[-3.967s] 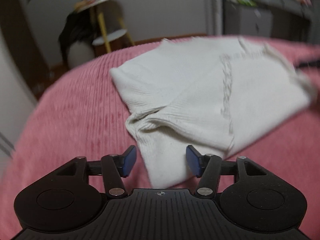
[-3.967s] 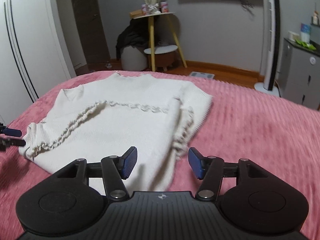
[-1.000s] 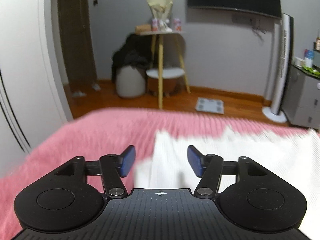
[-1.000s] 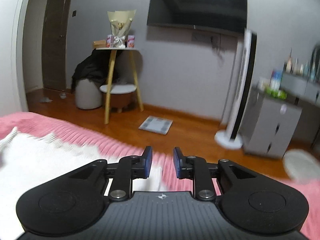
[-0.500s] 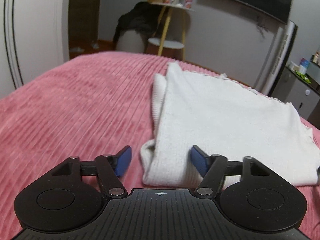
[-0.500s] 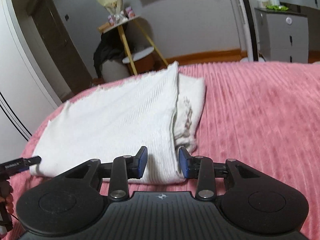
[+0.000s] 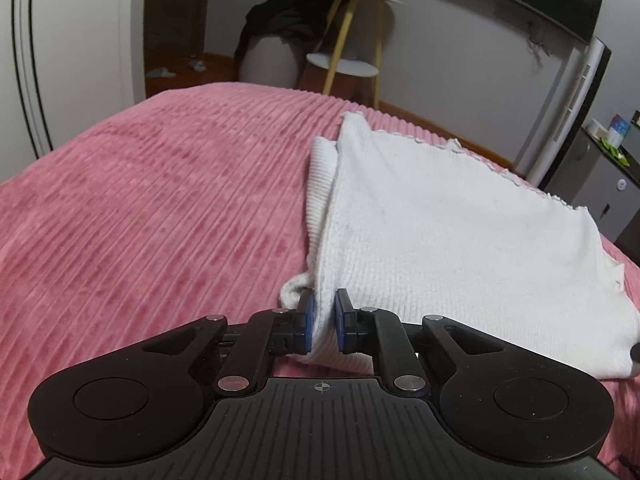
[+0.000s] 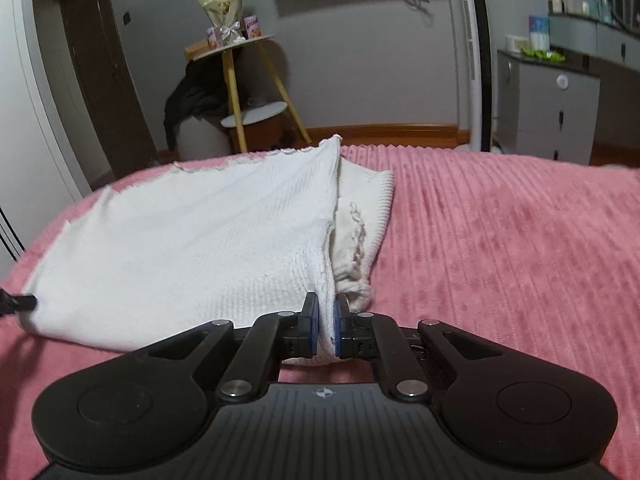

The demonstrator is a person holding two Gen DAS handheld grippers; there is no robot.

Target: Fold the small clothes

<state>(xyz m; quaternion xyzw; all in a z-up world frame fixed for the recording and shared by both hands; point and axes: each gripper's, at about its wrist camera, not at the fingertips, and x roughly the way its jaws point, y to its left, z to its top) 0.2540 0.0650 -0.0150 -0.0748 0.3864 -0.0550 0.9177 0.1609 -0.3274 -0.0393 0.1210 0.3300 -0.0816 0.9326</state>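
**Both grippers pinched on near corners of folded sweater**

Sweater: white knit, soft and limp, light. Judged to sag and drape if lifted; no stiffness to hold a fold by itself. Layers likely slide over each other, so a pinch should catch all layers at the edge. Ribbed cuff and frilly trim look like easy snag spots. Best hold points look like the two near corners, which is where the grippers are.

Position: sweater lies folded flat on the pink bedspread, sleeve tucked along each side edge, frilled edge at the far end.

Left gripper: fingers closed on the near left corner, white knit squeezed between the blue pads; rest of sweater runs ahead and to the right.

Right gripper: fingers closed on the near right corner of the sweater, knit bunched between pads; sleeve with cable trim just right of the pinch, body spreads ahead and left. Tip of the left gripper shows at the far left edge in the right view.
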